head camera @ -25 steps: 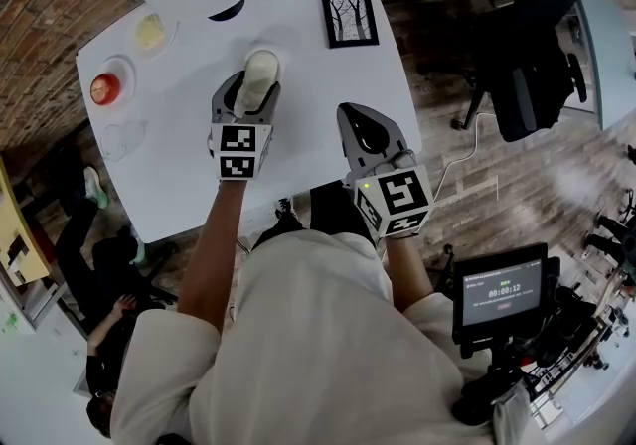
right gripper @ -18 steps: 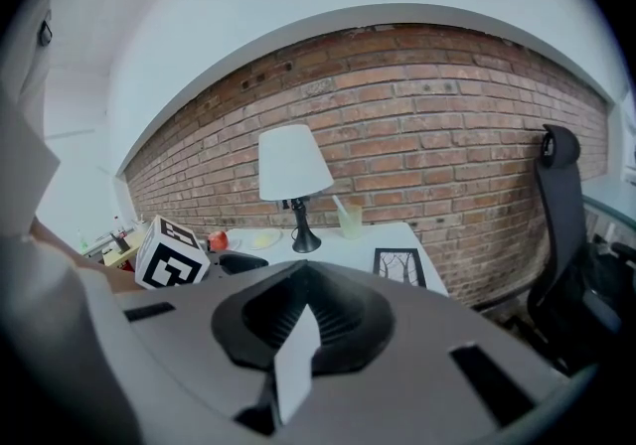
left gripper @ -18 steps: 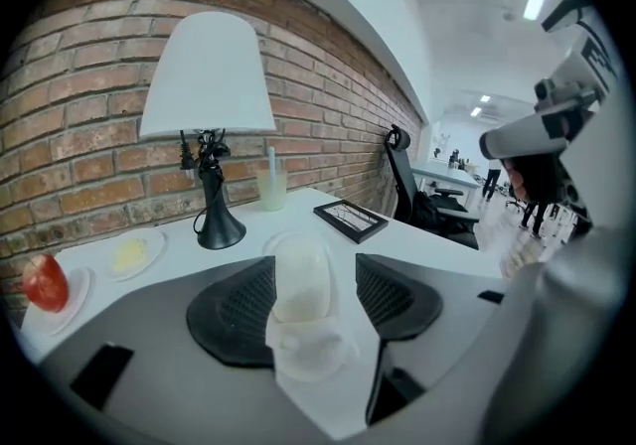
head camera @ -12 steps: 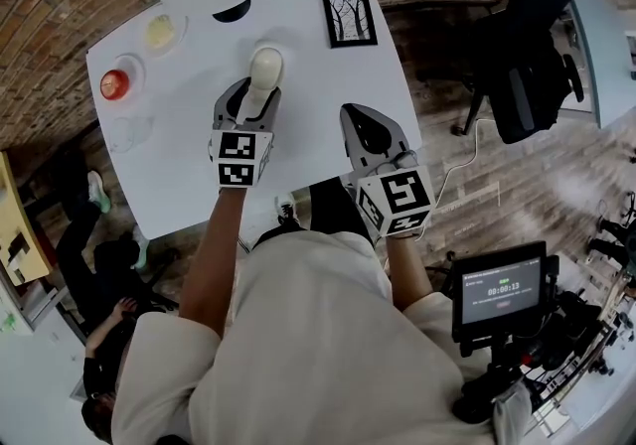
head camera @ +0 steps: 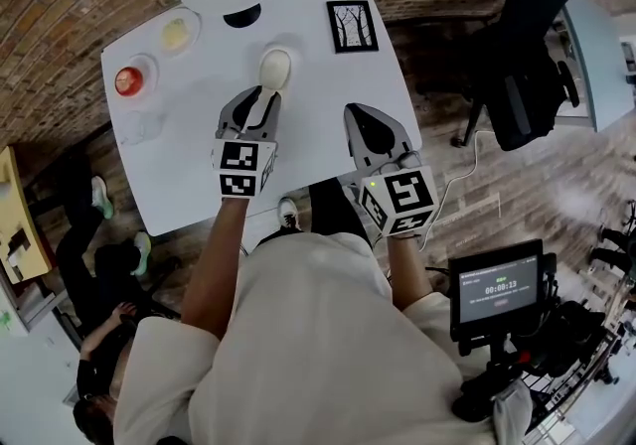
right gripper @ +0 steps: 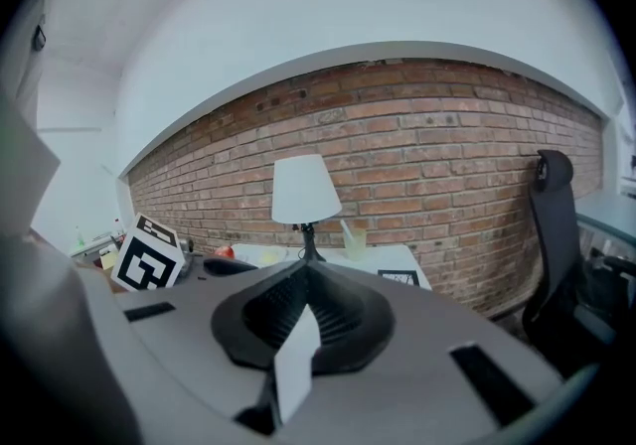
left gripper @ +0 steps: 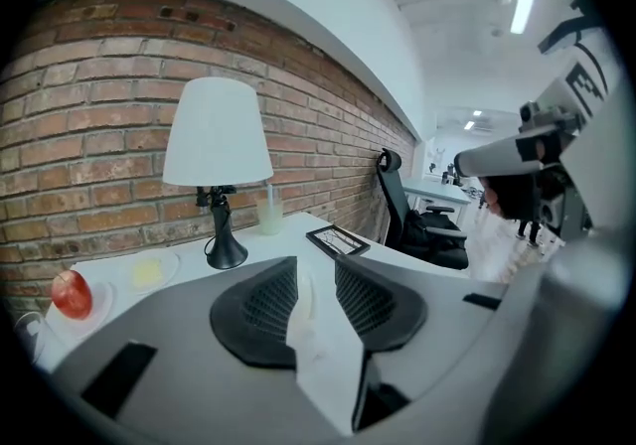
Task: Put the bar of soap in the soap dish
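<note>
Overhead; gripper views low, toward lamp (left gripper: 217,132)

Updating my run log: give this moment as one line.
bar of soap: in soap dish | left hand-held gripper: jaws just been closing, empty | right hand-held gripper: shut, empty

The bench (head camera: 308,85) is smooth, matt white. Near the lamp (left gripper: 217,135) the soap (head camera: 275,68) looks smooth; behind the lamp the brick wall (left gripper: 89,85) is rough.
</note>
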Motion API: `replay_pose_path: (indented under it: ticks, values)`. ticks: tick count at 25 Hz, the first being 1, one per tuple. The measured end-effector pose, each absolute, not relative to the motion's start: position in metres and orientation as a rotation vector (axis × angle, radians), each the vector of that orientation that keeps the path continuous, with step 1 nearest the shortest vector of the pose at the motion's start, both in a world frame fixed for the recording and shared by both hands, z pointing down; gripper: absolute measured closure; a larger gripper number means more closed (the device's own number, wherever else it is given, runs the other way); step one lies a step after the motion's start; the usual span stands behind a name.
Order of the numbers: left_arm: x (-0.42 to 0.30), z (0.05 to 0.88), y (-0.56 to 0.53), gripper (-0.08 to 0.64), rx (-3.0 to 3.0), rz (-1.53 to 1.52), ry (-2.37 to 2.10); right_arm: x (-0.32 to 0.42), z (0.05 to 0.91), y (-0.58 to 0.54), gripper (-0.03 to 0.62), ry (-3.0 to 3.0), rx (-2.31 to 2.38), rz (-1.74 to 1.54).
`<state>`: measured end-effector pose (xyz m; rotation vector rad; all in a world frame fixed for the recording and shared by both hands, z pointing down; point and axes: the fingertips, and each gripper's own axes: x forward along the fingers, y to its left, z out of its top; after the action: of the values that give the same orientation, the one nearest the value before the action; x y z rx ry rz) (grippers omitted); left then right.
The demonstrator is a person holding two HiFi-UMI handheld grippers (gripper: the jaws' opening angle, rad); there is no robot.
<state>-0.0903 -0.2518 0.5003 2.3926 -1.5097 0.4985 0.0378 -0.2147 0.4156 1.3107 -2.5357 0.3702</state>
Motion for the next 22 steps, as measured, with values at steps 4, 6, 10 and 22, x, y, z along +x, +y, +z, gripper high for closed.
replay_pose_path:
  ticks: [4, 6, 10, 22]
  values:
    - [-0.089, 0.496, -0.253, 0.463, 2.388, 0.479, -1.513, 0.038, 0.410, -0.219, 0.589, -2.546, 1.318, 0.338]
    - [-0.089, 0.494, -0.254, 0.478, 2.388, 0.472, -1.520, 0.038, 0.408, -0.221, 0.589, -2.549, 1.322, 0.322]
    - [-0.089, 0.486, -0.255, 0.504, 2.405, 0.453, -1.529, 0.038, 0.402, -0.223, 0.590, -2.553, 1.330, 0.293]
    - [-0.101, 0.446, -0.239, 0.552, 2.481, 0.428, -1.586, 0.033, 0.368, -0.213, 0.591, -2.582, 1.352, 0.173]
